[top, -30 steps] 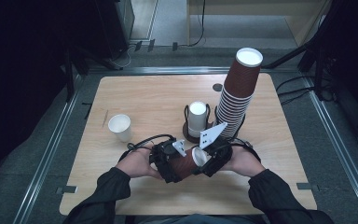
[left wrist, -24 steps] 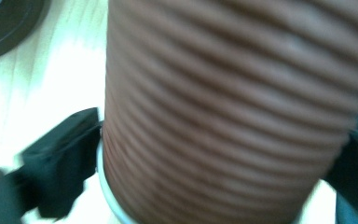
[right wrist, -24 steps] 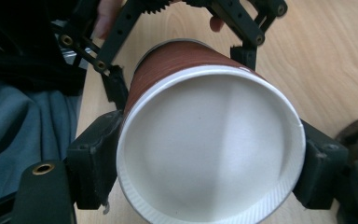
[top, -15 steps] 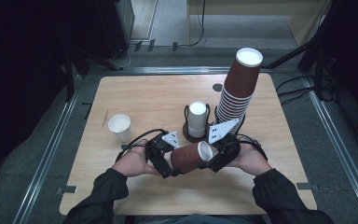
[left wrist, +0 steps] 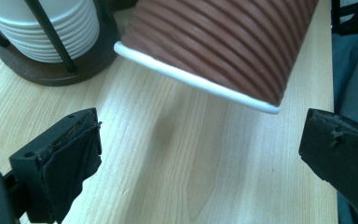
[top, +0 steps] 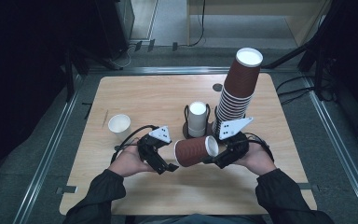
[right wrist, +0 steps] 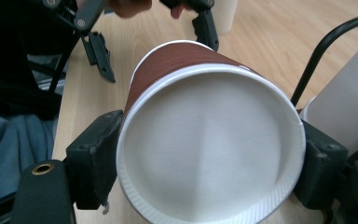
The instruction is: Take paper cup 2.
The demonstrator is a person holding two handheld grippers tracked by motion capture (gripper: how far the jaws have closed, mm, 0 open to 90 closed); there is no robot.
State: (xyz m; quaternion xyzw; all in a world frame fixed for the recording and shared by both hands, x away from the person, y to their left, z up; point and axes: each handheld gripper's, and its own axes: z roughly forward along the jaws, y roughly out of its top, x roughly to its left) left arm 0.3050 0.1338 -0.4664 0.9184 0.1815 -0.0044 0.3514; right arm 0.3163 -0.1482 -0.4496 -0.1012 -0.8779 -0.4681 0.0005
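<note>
The person holds a brown ribbed paper cup (top: 196,150) on its side above the near middle of the wooden tabletop (top: 158,93), its white base end turned toward the right hand. The right claw (top: 214,158) is clenched on that end: in the right gripper view its two black pads press on either side of the cup's white-rimmed bottom (right wrist: 209,144). The left claw (top: 168,166) has just been opening and now stands released, jaws wide and nothing between them; in the left gripper view the cup's rim (left wrist: 200,79) hangs beyond the pads, clear of both. Just behind the cup stands a dark wire holder (top: 186,128) with a stack of white cups (top: 197,119) in it. To its right rises a tall tilted tower of brown cups (top: 237,88). A single white cup (top: 119,126) stands upright toward the left edge, well apart from the rest.
</note>
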